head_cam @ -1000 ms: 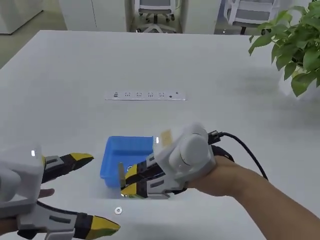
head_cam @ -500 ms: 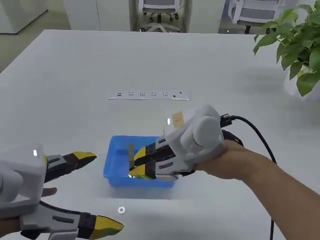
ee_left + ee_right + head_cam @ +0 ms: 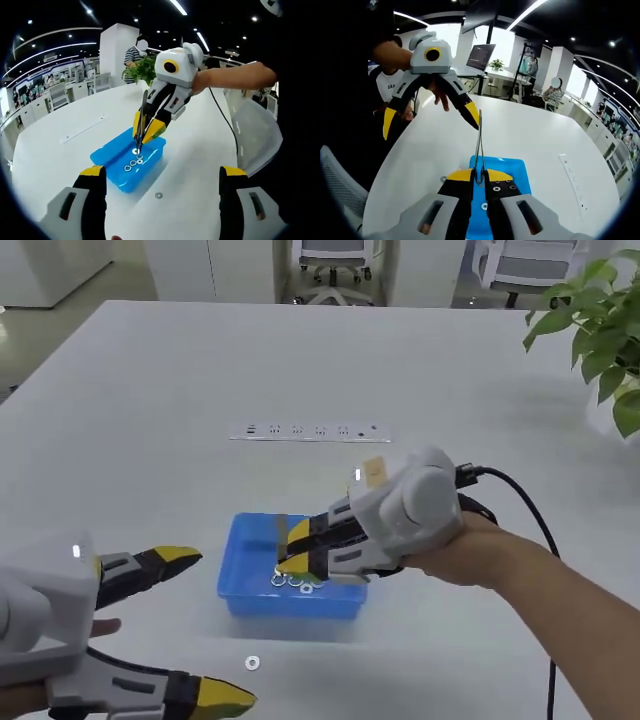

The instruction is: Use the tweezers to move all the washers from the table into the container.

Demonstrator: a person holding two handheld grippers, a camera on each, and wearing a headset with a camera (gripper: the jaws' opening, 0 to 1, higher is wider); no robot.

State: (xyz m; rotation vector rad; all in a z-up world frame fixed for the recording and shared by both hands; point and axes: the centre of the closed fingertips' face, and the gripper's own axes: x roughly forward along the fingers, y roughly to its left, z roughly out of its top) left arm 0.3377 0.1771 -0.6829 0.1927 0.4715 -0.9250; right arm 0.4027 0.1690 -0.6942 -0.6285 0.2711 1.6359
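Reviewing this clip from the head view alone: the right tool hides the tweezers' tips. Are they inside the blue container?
Observer: Yes. The left gripper view shows the tweezers pointing down, tips inside the blue container, at a washer.
Operator: How many washers are in there? They blur together for me.
Observer: That view shows four, lying in a short row on the container's floor.
Operator: Is the right tool really clamping the tweezers?
Observer: The right gripper view shows the right tool shut on them, the tweezers rising from between its yellow tips.
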